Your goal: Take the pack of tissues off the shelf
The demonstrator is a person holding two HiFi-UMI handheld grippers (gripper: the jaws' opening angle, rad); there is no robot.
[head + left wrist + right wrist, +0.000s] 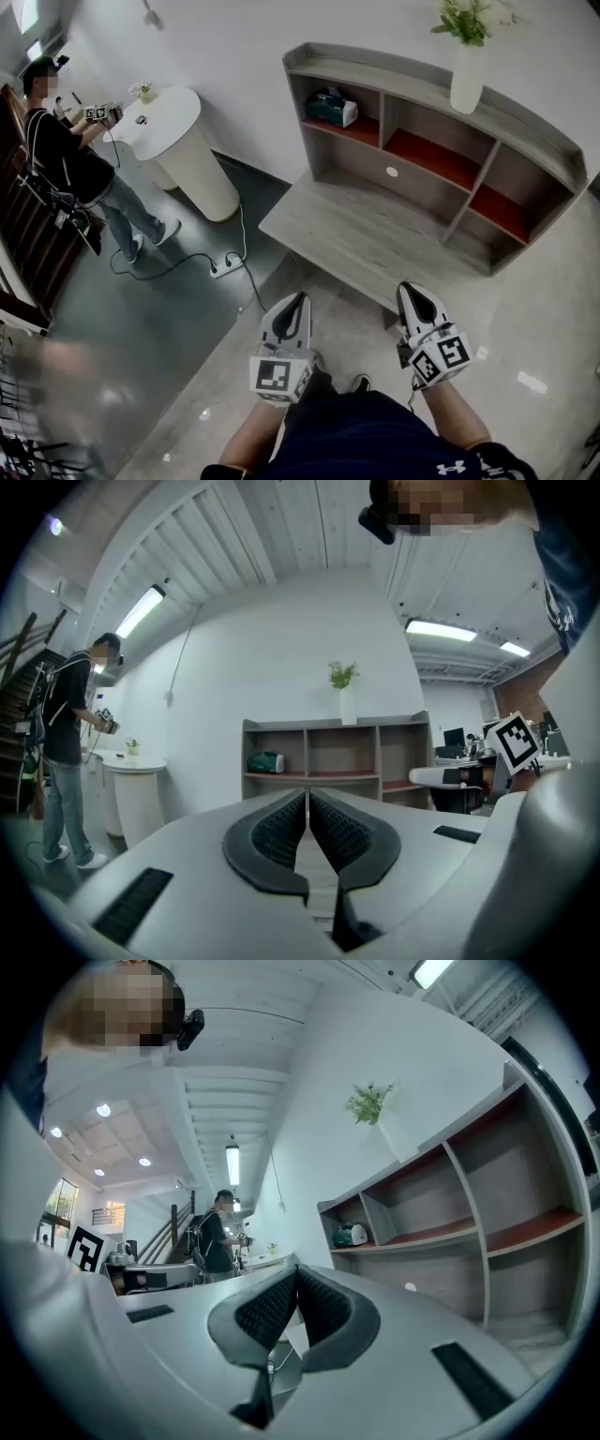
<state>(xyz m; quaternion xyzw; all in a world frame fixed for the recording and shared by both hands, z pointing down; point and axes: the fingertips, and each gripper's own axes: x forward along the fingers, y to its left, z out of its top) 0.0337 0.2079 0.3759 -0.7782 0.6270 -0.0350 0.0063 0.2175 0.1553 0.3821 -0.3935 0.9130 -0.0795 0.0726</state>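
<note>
Ahead, the shelf's [375, 234] front edge faces left tongs [300, 298] and right tongs [408, 289], both clenched.

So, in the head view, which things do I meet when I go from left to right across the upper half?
standing person → round white table → pack of tissues → white vase with a plant
</note>
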